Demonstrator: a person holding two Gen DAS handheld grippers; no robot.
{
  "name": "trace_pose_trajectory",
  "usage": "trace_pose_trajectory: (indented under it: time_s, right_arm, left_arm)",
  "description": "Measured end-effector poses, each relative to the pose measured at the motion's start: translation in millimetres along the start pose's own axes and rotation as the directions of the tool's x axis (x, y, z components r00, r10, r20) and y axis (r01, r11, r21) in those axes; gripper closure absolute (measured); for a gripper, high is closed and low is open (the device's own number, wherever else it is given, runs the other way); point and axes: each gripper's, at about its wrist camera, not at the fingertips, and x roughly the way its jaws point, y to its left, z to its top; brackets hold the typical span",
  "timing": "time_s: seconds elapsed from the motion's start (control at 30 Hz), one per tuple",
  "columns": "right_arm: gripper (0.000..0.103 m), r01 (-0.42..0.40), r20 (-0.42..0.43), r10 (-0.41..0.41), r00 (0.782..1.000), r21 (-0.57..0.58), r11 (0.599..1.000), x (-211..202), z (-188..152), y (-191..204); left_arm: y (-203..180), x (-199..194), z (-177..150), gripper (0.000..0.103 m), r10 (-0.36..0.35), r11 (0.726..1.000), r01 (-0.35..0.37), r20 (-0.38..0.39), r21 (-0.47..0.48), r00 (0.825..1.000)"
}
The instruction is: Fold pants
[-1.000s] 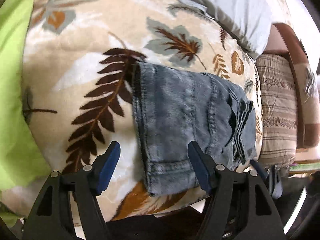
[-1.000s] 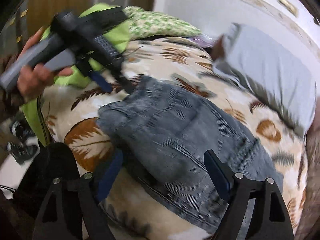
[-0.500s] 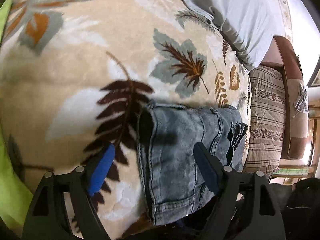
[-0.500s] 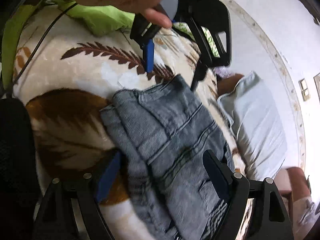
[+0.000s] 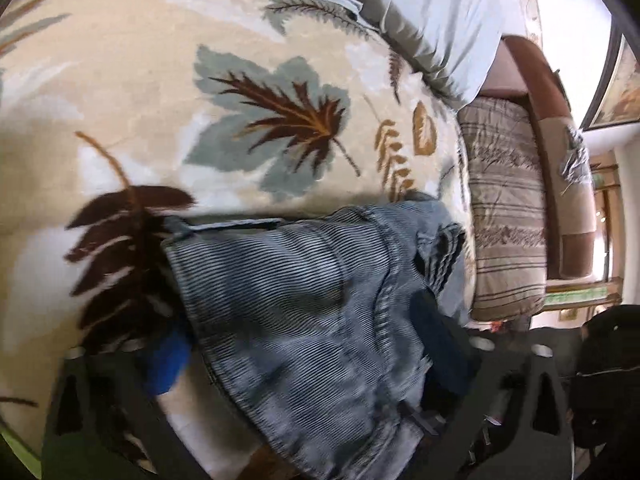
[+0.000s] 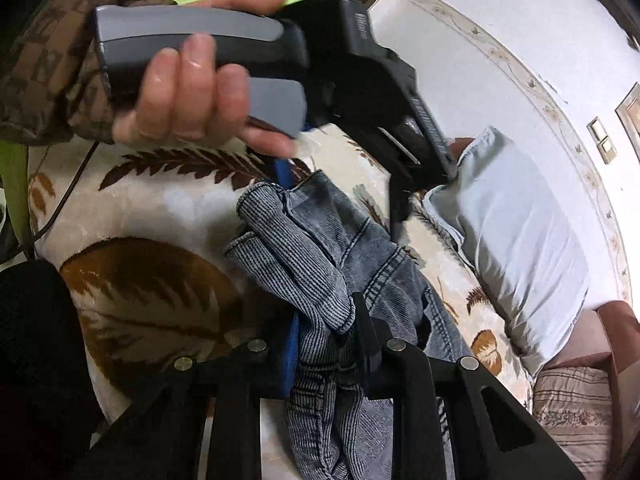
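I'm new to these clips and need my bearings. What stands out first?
The folded blue-grey denim pants lie mid-frame on a cream blanket with brown leaf prints. The right gripper is clamped on their near edge. The left gripper has the denim bunched between its fingers, one blue pad showing; from the right wrist view, a bare hand holds its grey handle at top left. A pale blue pillow lies behind.
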Motion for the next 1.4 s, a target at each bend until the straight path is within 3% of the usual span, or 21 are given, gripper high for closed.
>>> trace_pose_trajectory:
  time_s: [0.03, 0.07, 0.17, 0.43, 0.77, 1.23, 1.4]
  right_arm:
    - [0.081, -0.004, 0.001, 0.004, 1.0, 0.004, 1.0, 0, -1, 0]
    - [0.081, -0.011, 0.003, 0.011, 1.0, 0.009, 1.0, 0, -1, -2]
    - [0.081, -0.052, 0.005, 0.052, 0.999, 0.057, 0.997, -1, -4, -13]
    - [0.083, -0.145, 0.066, 0.134, 0.989, 0.208, 0.967, -27, -17, -49]
    - [0.084, -0.251, 0.171, 0.195, 0.966, 0.426, 0.869, -61, -59, -117]
    - [0.084, -0.356, 0.285, 0.217, 0.934, 0.676, 0.644, -95, -144, -191]
    - [0.084, -0.372, 0.306, 0.212, 0.928, 0.76, 0.533, -96, -188, -213]
  left_arm:
    - [0, 4, 0, 0.059, 0.007, 1.0, -0.007, -0.015, -0.002, 1.0]
    - [0, 8, -1, 0.07, 0.032, 0.999, -0.032, -0.033, -0.007, 0.999]
    - [-5, 5, -7, 0.078, 0.058, 0.998, -0.058, -0.014, -0.01, 0.998]
    - [-56, -22, -19, 0.083, 0.134, 0.99, -0.137, 0.078, 0.031, 0.988]
    - [-137, -30, -19, 0.087, 0.178, 0.979, -0.192, 0.164, 0.074, 0.97]
    - [-249, 23, -12, 0.089, 0.221, 0.955, -0.248, 0.169, 0.162, 0.961]
    - [-284, 61, -12, 0.089, 0.243, 0.942, -0.267, 0.136, 0.205, 0.96]
